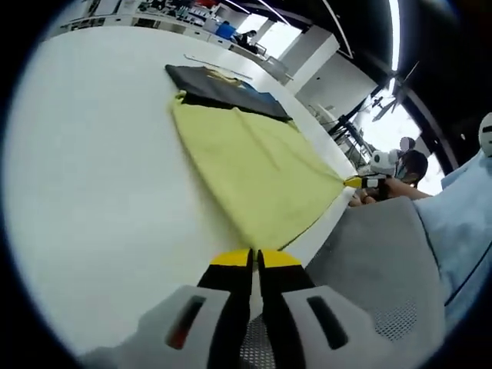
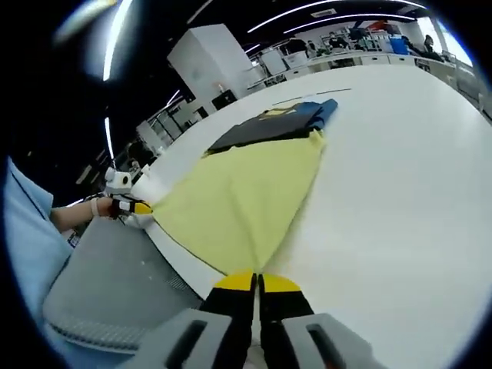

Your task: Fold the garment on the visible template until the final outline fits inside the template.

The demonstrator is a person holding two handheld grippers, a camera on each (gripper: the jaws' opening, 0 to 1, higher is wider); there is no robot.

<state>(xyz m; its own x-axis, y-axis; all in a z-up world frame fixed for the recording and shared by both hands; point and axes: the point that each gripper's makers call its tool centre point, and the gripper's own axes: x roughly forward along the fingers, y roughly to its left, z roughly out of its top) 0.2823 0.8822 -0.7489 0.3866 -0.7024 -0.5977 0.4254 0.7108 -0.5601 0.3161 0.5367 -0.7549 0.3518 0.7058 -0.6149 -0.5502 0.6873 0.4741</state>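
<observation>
**Both near corners pinched, fold ready to carry over**

Yellow garment [image 1: 250, 157] lying flat on white bench [image 1: 100, 177], near hem at bench edge, far end meeting a dark panel w/ blue patch [image 1: 231, 88] – cannot tell if part of same garment or template. Left claw [image 1: 255, 260] closed tight on one near corner of cloth; right claw [image 2: 256, 280] likewise clamped on the other near corner. Right claw also visible at right of left gripper view, at the cloth's stretched-out point by bench edge; left claw visible at left of right gripper view in the same pose. Hem pulled taut between the two.

Likely step: lift near hem, carry toward far end. To do well: raise both corners together, keep hem tension even so no sag in middle, travel parallel, lay hem square to far edge, not skewed. Keep grip shut until cloth lands; avoid dragging whole piece off bench edge. Check outline vs. dark panel after release.

Writing/brands: none readable. Small yellow mark on dark panel, too small to tell.
</observation>
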